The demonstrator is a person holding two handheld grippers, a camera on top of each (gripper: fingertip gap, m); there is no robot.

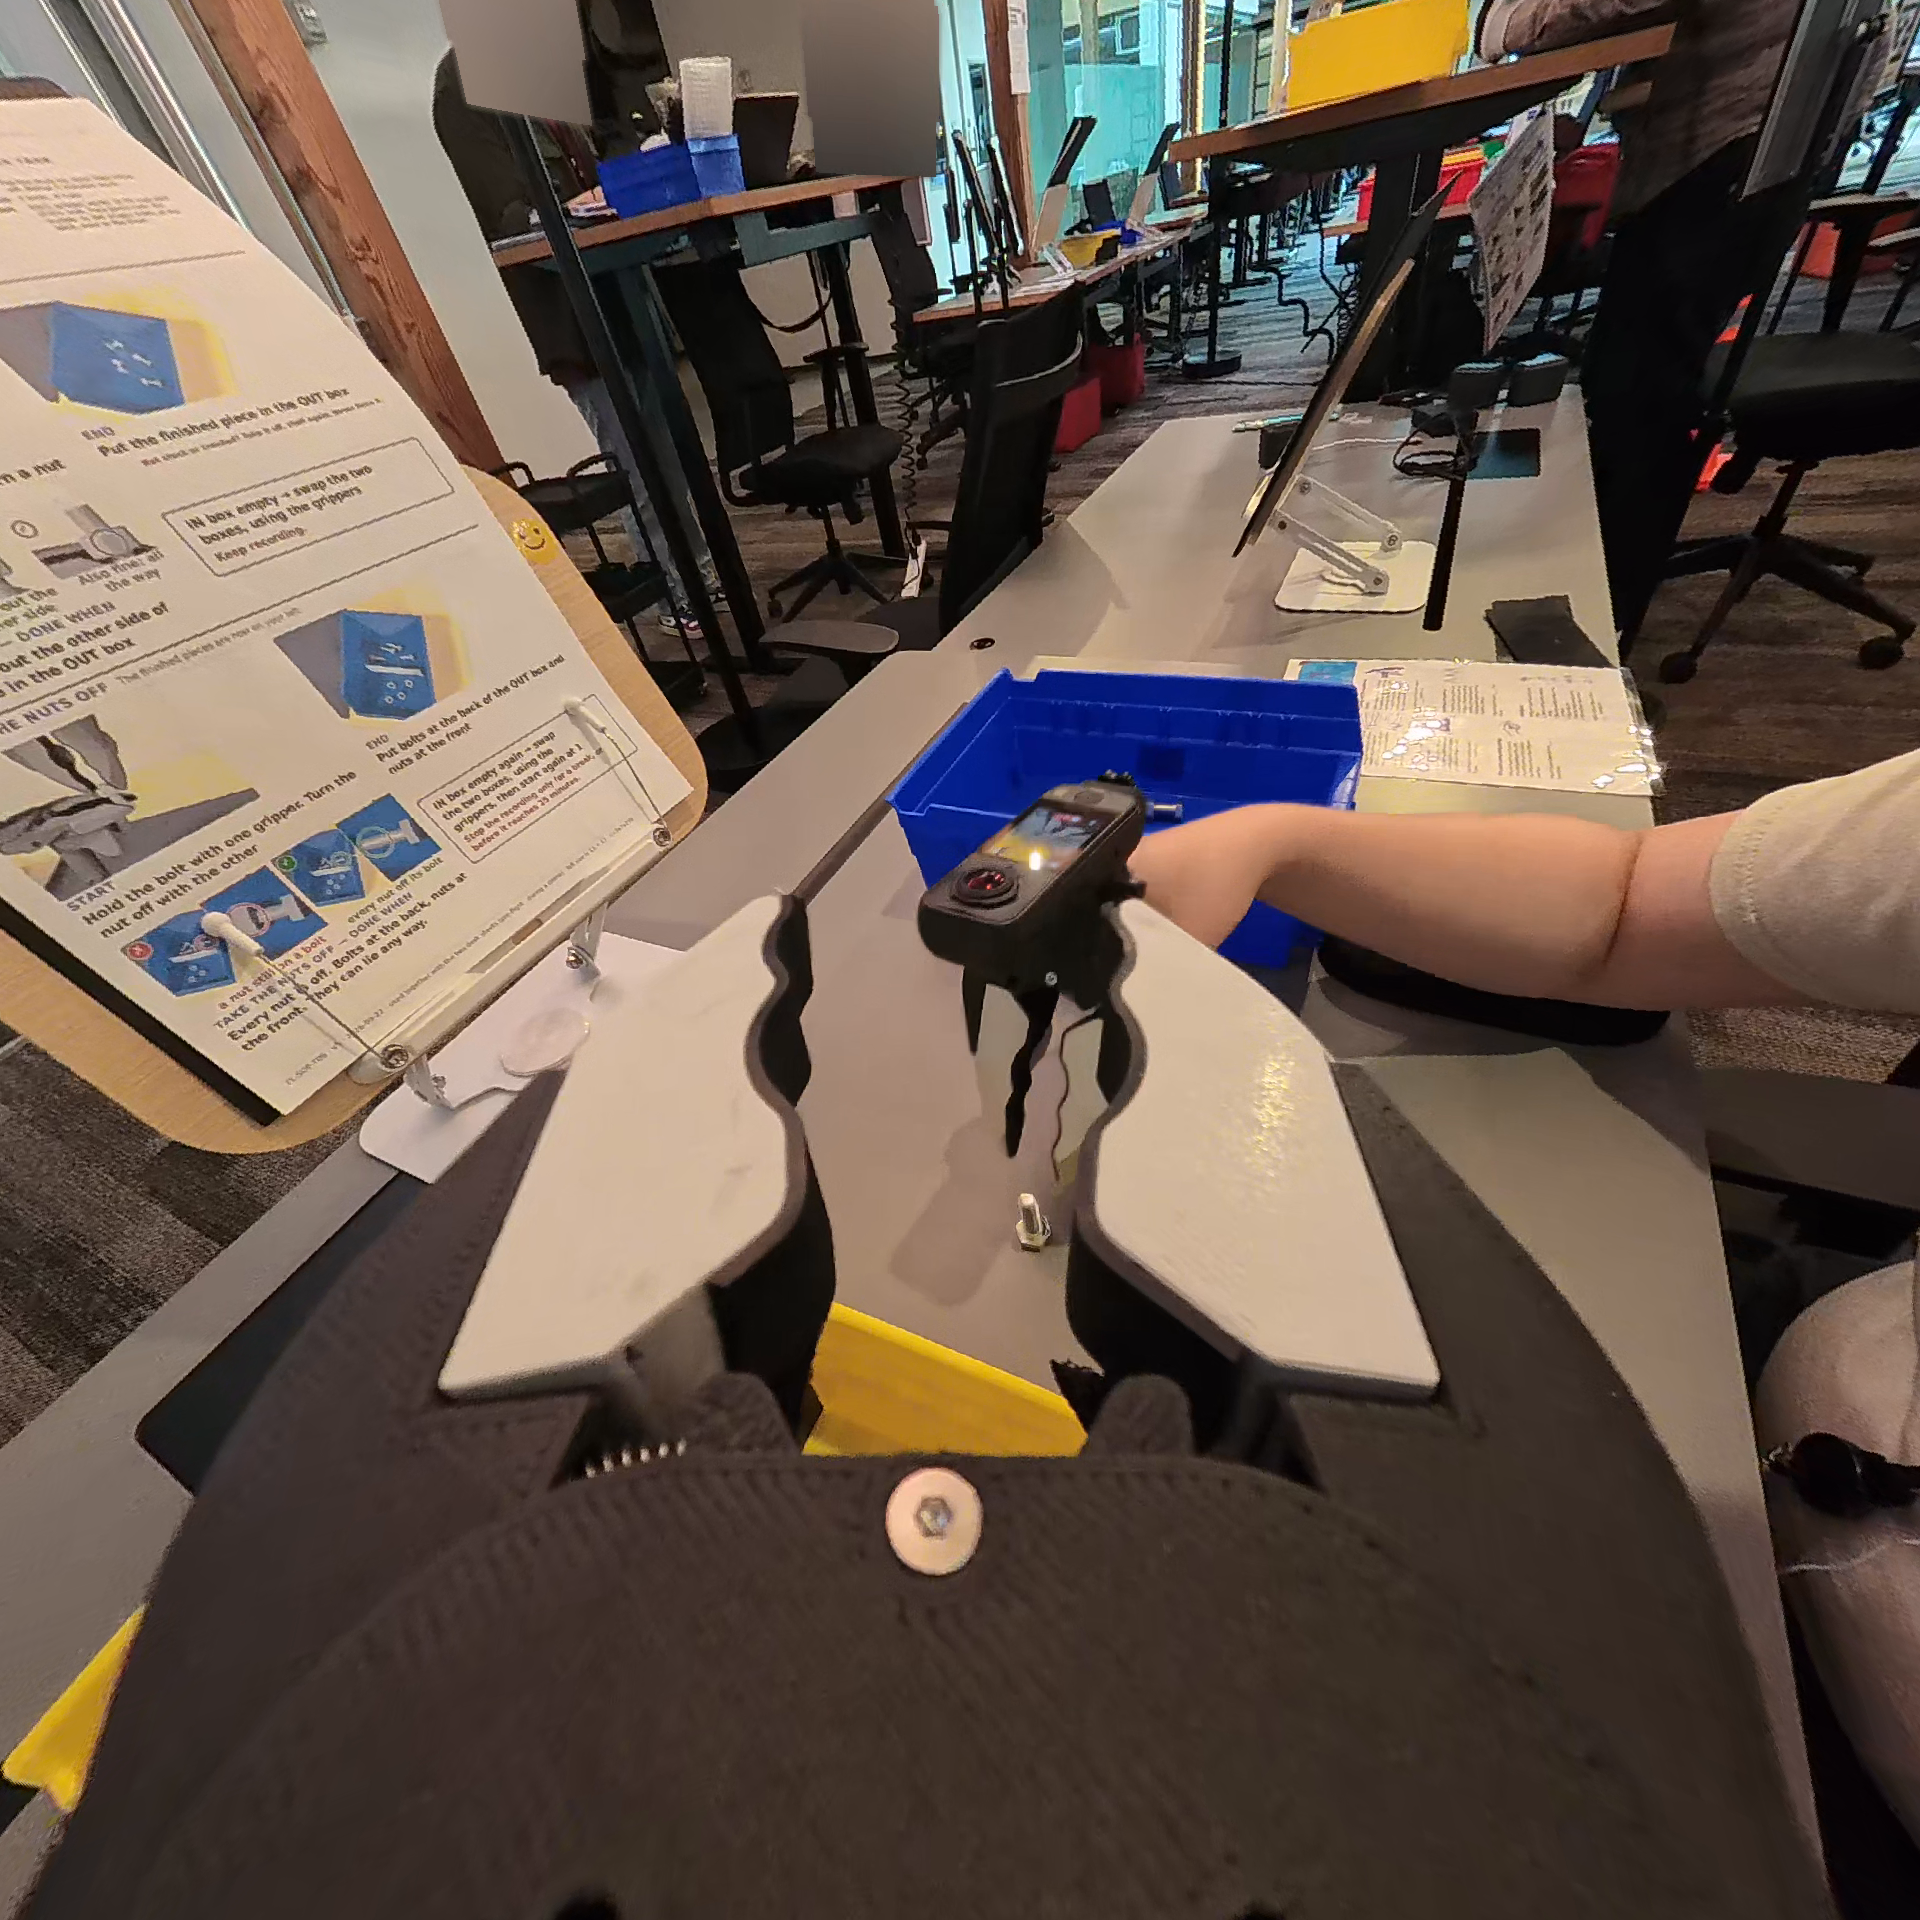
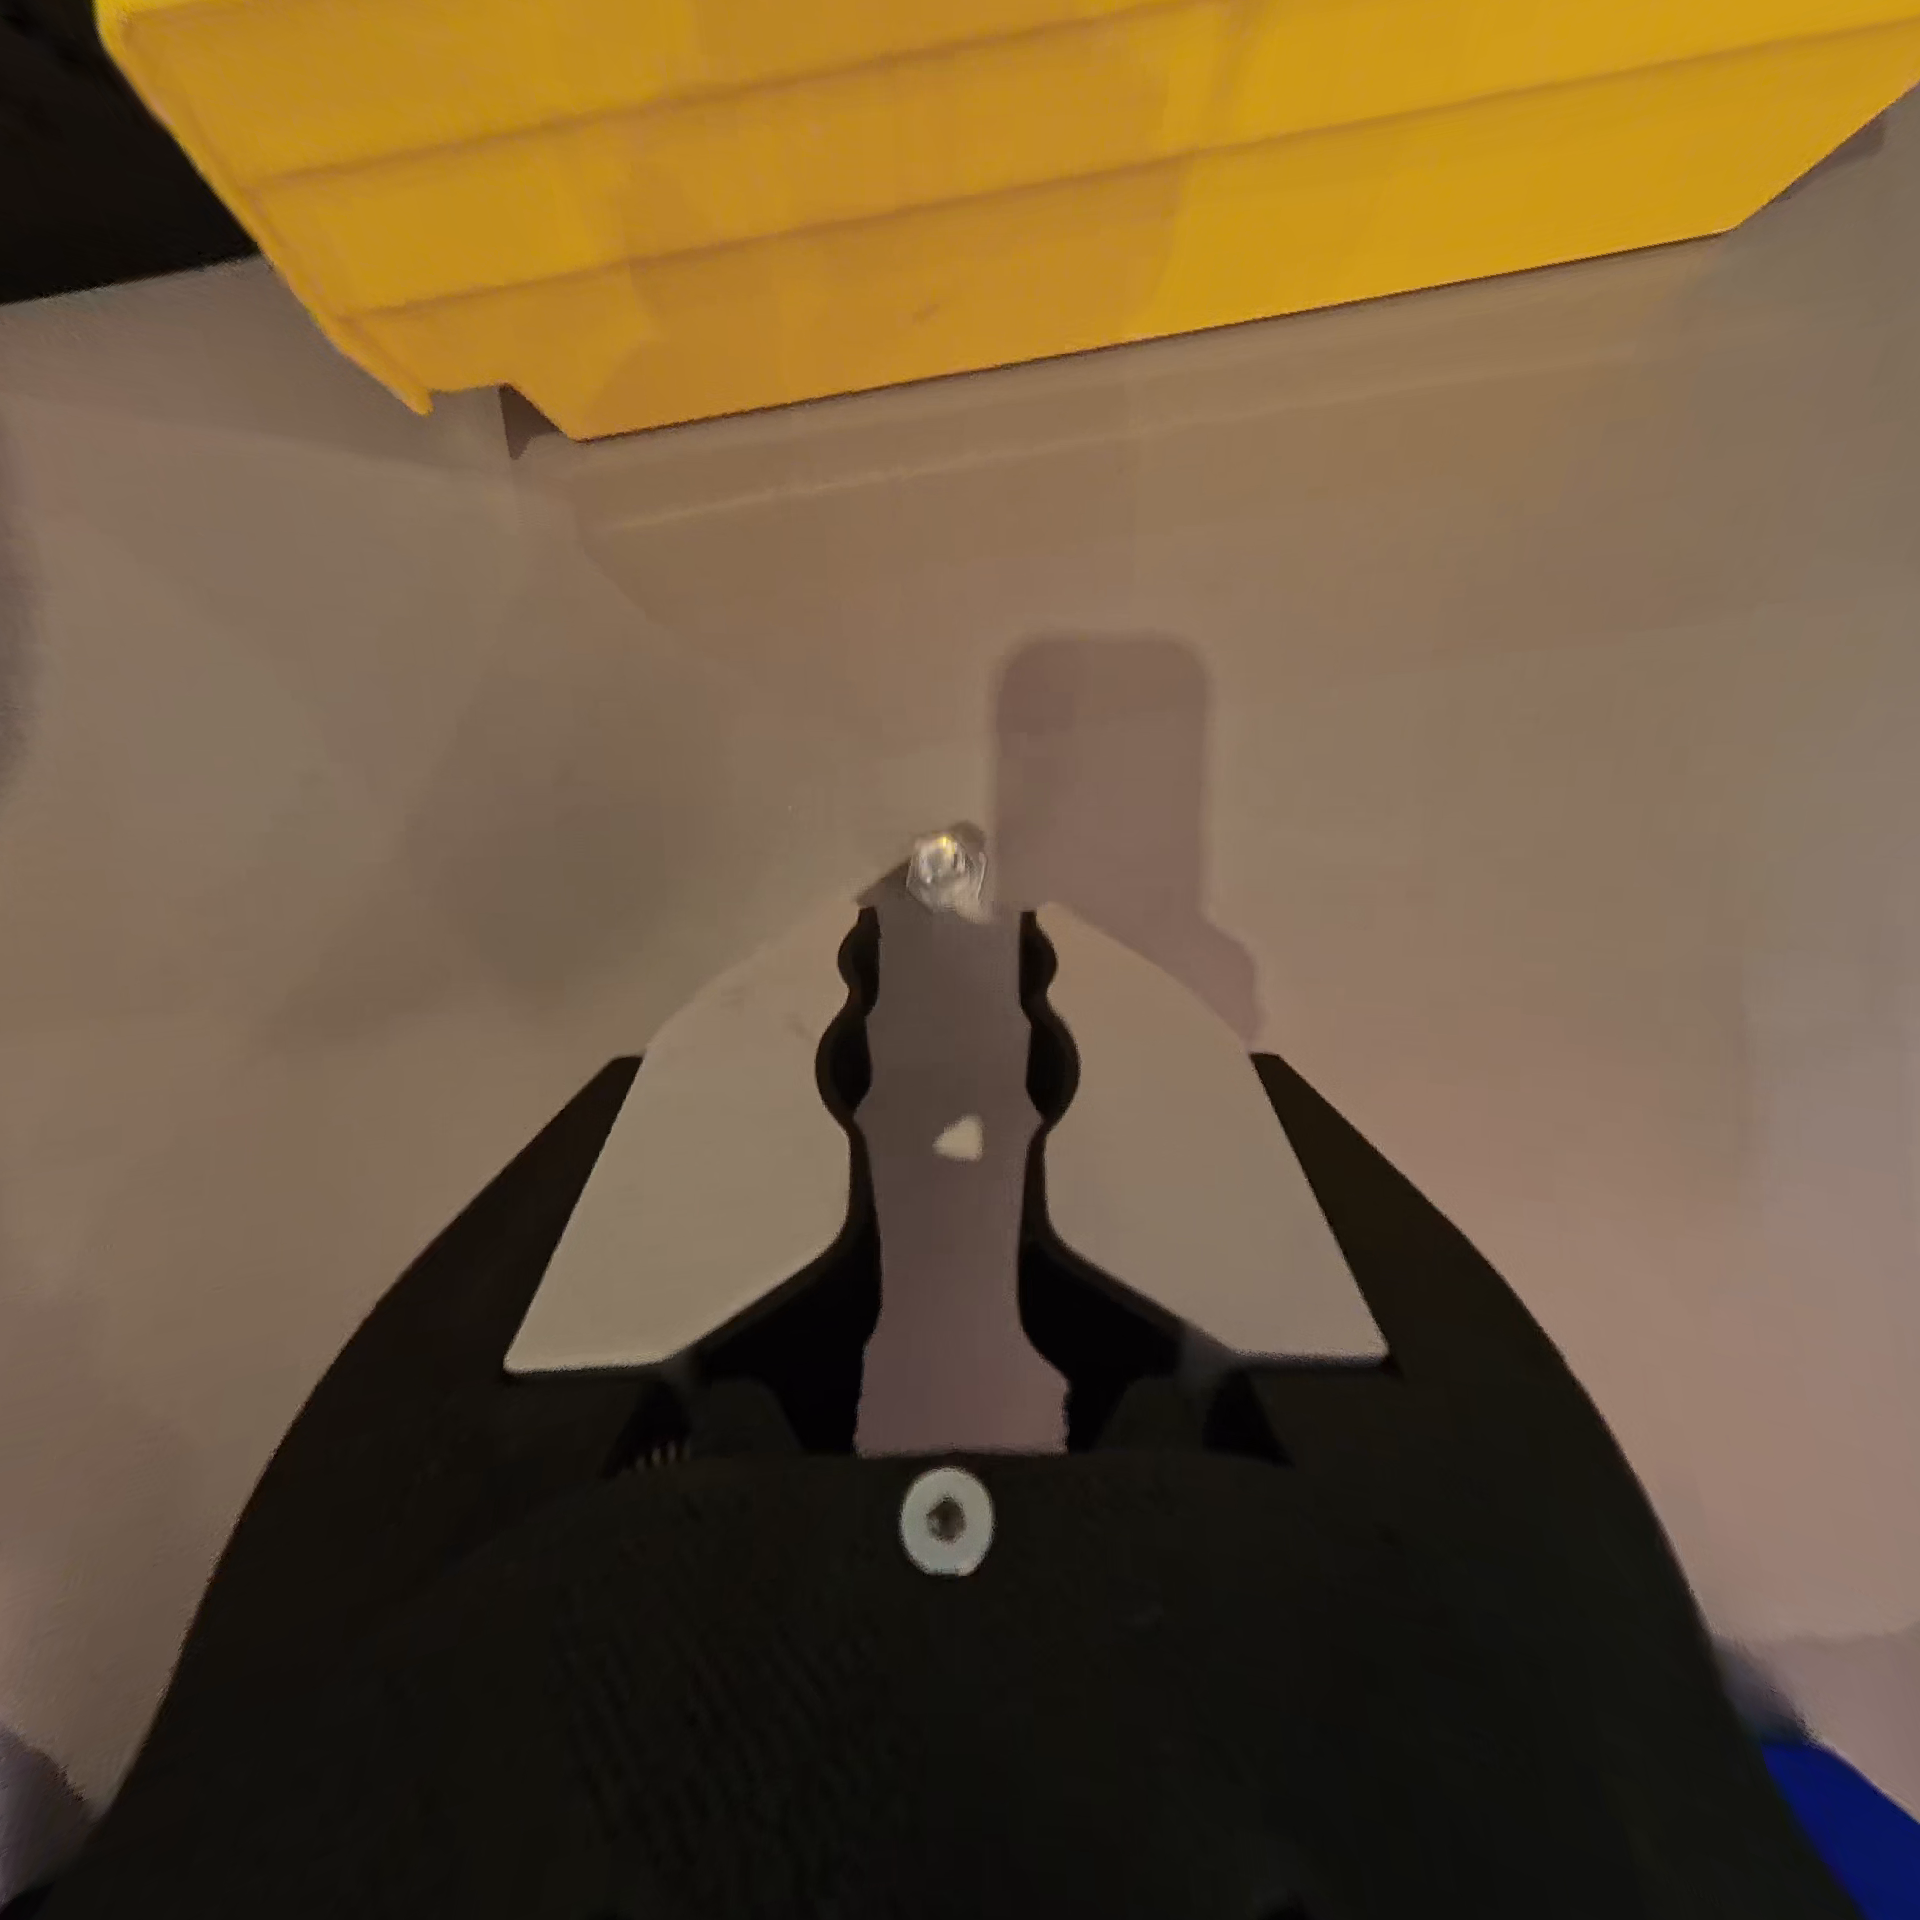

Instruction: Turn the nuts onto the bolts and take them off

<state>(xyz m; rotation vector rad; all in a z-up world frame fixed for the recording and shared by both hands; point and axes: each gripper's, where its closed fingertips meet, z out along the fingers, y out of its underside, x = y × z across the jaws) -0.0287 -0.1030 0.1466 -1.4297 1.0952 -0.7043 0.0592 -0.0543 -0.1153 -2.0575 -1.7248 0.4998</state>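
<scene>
Right tool (image 2: 943, 914): jaws parted, nothing held
Bolt (image 2: 943, 864): stands on counter (image 2: 416, 779), just beyond tool tips
Yellow bin (image 2: 831, 208): past bolt, well apart

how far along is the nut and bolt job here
Early. Nothing looks finished: one bolt stands upright on the grey table, no nut visibly on it. In hand: the right claw, open, hangs just above it; the left claw is open and empty. All turning remains.
</scene>
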